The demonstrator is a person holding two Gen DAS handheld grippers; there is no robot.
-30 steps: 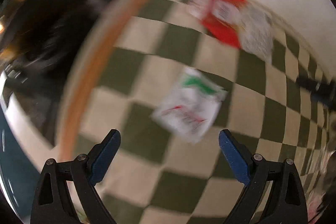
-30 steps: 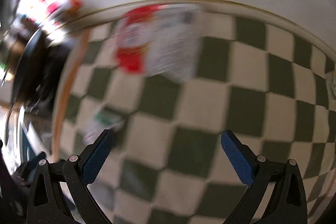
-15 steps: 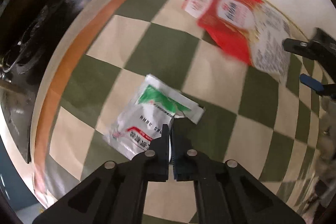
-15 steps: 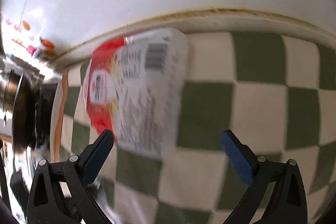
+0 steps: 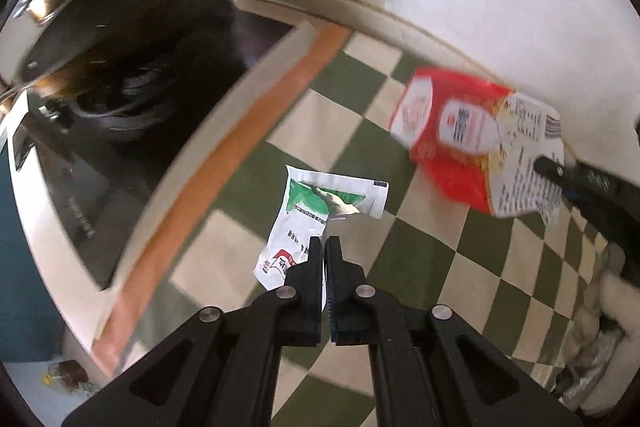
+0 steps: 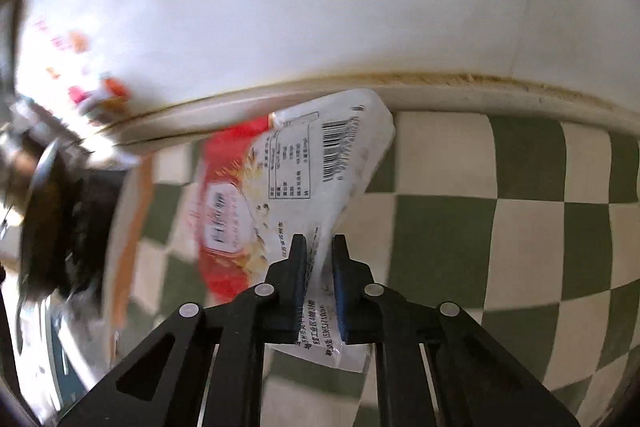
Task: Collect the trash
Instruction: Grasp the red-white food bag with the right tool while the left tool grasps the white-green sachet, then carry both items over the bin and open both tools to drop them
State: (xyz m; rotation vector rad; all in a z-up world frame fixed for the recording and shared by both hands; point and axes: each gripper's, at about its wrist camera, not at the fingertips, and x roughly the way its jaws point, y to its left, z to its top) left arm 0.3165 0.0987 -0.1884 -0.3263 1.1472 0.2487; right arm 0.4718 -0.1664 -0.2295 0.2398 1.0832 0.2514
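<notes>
My left gripper [image 5: 324, 242] is shut on a small white sachet [image 5: 316, 215] with green and red print, torn open at its top, and holds it above the green-and-cream checkered cloth [image 5: 420, 259]. My right gripper [image 6: 319, 241] is shut on the white end of a large red-and-white wrapper [image 6: 288, 195], which hangs lifted off the cloth. The same wrapper [image 5: 472, 143] and the right gripper [image 5: 560, 173] pinching it show at the right of the left wrist view.
A black pan [image 5: 132, 15] sits on a stove [image 5: 80, 163] to the left, beyond the cloth's orange border [image 5: 224, 163]. A white wall [image 6: 320, 7] runs along the back. Crumpled clear plastic [image 5: 596, 375] lies at the far right.
Both grippers were open a second ago. The left shut on the sachet first and lifted it; the right then closed on the wrapper's white end and raised it.
</notes>
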